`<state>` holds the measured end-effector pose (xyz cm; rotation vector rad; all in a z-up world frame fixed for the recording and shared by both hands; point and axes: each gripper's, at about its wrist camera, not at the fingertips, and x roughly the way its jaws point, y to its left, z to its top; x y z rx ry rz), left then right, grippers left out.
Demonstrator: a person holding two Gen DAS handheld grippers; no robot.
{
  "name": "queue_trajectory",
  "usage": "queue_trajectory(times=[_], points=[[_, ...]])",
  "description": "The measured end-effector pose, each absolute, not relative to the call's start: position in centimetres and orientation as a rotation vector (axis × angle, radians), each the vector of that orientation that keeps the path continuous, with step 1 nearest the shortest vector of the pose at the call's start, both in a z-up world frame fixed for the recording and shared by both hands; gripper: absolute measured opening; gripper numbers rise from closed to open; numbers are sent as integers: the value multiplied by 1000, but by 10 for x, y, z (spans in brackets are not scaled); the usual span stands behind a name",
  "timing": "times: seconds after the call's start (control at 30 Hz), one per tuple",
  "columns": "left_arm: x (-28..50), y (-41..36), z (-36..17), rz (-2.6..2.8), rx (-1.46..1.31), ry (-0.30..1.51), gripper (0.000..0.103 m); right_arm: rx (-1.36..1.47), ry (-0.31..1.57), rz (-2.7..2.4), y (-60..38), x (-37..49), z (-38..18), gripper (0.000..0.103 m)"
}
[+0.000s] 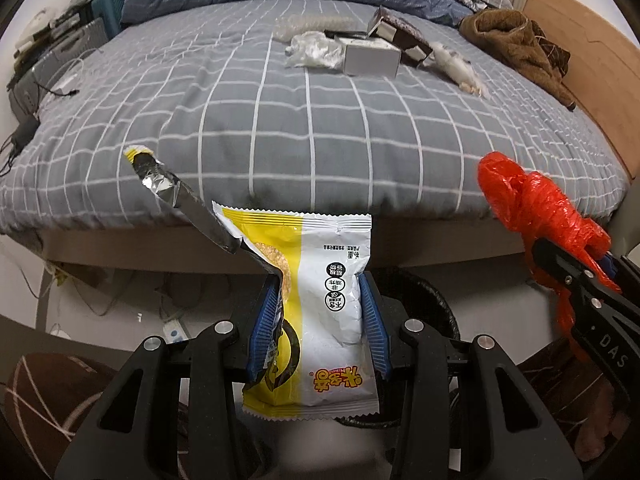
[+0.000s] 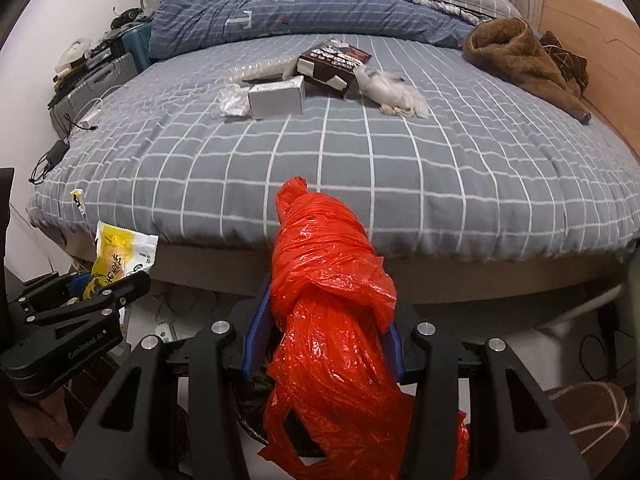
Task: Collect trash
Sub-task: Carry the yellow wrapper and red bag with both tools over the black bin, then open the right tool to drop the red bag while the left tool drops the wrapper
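Note:
My left gripper (image 1: 320, 292) is shut on a yellow and white snack wrapper (image 1: 320, 312) with a torn foil flap, held in front of the bed's near edge. It also shows in the right wrist view (image 2: 120, 256). My right gripper (image 2: 324, 316) is shut on a crumpled red plastic bag (image 2: 328, 320), seen too in the left wrist view (image 1: 536, 208). A black-lined trash bin (image 1: 424, 292) sits on the floor below both grippers. More trash lies far back on the bed: a white box (image 2: 276, 98), clear plastic (image 2: 234, 102), a dark torn carton (image 2: 336, 60) and a white wad (image 2: 392, 88).
The grey checked bed (image 2: 360, 160) fills the middle, with a blue duvet (image 2: 280, 8) at the back and a brown fleece garment (image 2: 520, 56) at the right by the wooden board. A suitcase (image 2: 96, 80) and cables stand at the left. A power strip (image 1: 174, 330) lies under the bed.

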<state>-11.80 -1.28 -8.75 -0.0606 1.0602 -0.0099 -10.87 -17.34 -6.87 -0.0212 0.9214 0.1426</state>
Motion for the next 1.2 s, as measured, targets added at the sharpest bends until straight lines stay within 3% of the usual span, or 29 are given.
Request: queue_trajectory(times=[0.77, 1.2], points=[[-131, 21, -149, 57, -110, 1159, 40, -65, 1188, 138, -148, -108, -169, 45], [-129, 39, -174, 91, -123, 1199, 40, -79, 1226, 182, -116, -100, -186, 48]])
